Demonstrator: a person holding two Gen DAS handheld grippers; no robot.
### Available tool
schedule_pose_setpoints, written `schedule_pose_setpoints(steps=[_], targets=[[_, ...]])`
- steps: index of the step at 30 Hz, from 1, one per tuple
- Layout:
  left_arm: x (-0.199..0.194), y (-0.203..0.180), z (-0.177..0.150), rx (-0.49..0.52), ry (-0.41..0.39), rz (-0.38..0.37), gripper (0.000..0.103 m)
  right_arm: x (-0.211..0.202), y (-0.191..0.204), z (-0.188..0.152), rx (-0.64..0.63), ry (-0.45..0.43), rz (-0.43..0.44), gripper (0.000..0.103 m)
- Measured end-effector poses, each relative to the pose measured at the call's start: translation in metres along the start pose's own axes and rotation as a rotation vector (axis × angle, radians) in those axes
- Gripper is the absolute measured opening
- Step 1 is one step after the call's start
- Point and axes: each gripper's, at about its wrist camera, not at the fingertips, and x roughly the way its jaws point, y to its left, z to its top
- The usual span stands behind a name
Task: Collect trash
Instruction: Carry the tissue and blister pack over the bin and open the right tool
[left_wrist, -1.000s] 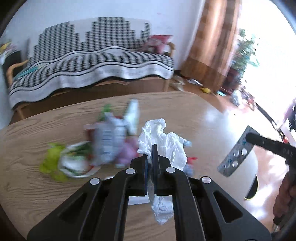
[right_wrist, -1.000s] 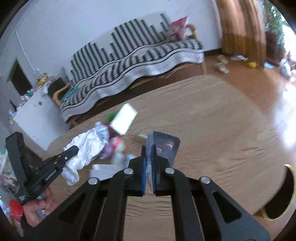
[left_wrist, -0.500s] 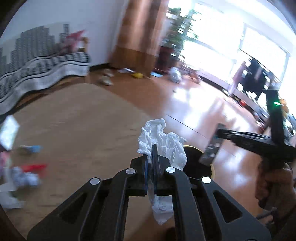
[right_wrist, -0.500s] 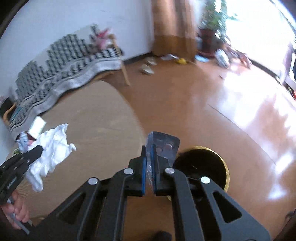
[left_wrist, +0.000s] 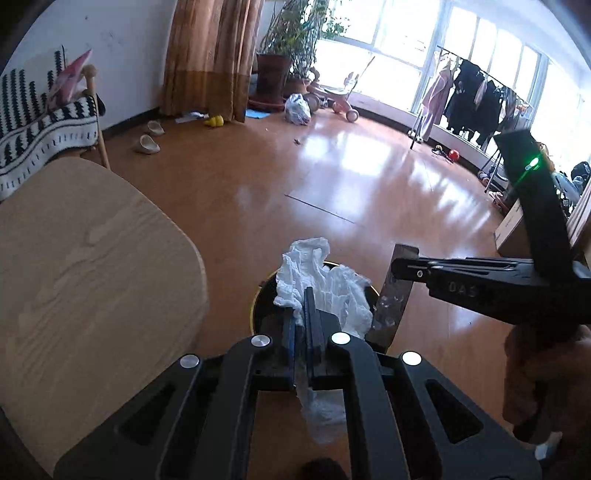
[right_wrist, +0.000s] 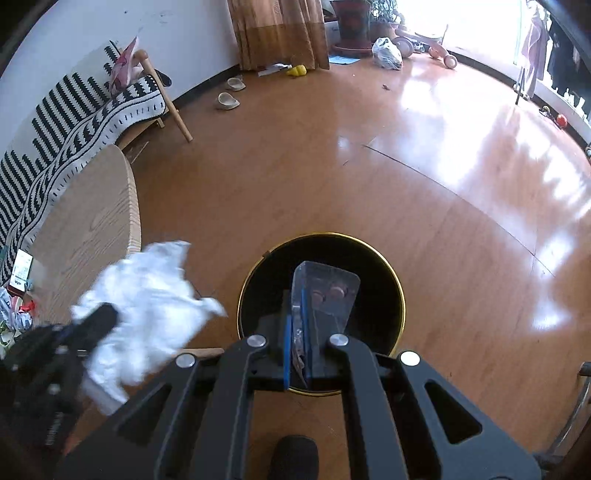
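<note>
Two pieces of trash in hand, one per gripper. The crumpled white tissue (left_wrist: 325, 291) sits at centre of the left wrist view, pinched between the closed jaws of the left gripper (left_wrist: 304, 321), with one tail hanging below the fingers. In the right wrist view the same tissue (right_wrist: 147, 306) appears at lower left, blurred. One blister pack (right_wrist: 325, 295), clear and silver with two round tablets visible, is clamped edge-on in the right gripper (right_wrist: 299, 332), jaws pressed tight on it. It hangs directly over one round black bin (right_wrist: 395, 295) with a gold rim, standing on the orange-brown floor (right_wrist: 406, 177) at centre frame. In the left view the bin (left_wrist: 258, 306) is mostly covered by the tissue, and the blister pack (left_wrist: 393, 295) hangs just right of it. One hand (left_wrist: 535, 373) holds the right gripper at right edge. One wooden table (left_wrist: 85, 269) fills the left side, with more litter (right_wrist: 18, 306) on it at far left. One striped sofa (right_wrist: 74, 110) at upper left; two slippers (right_wrist: 231, 92) on the floor near it
</note>
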Motion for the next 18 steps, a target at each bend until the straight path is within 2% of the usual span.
schedule_pose_setpoints(steps=[6, 16, 17, 18], targets=[[0.022, -0.012, -0.001, -0.003, 0.015, -0.010, 0.003, 0.000, -0.007, 0.003, 0.018, -0.008, 0.004, 0.006], [0.033, -0.006, 0.001, -0.008, 0.033, -0.021, 0.003, -0.002, -0.010, 0.005, 0.044, -0.006, 0.028, 0.006], [0.034, -0.005, 0.001, -0.013, 0.036, -0.023, 0.003, -0.001, -0.011, 0.006, 0.046, 0.001, 0.040, 0.007], [0.035, -0.005, 0.002, -0.016, 0.038, -0.025, 0.003, -0.001, -0.010, 0.006, 0.045, 0.005, 0.044, 0.016]])
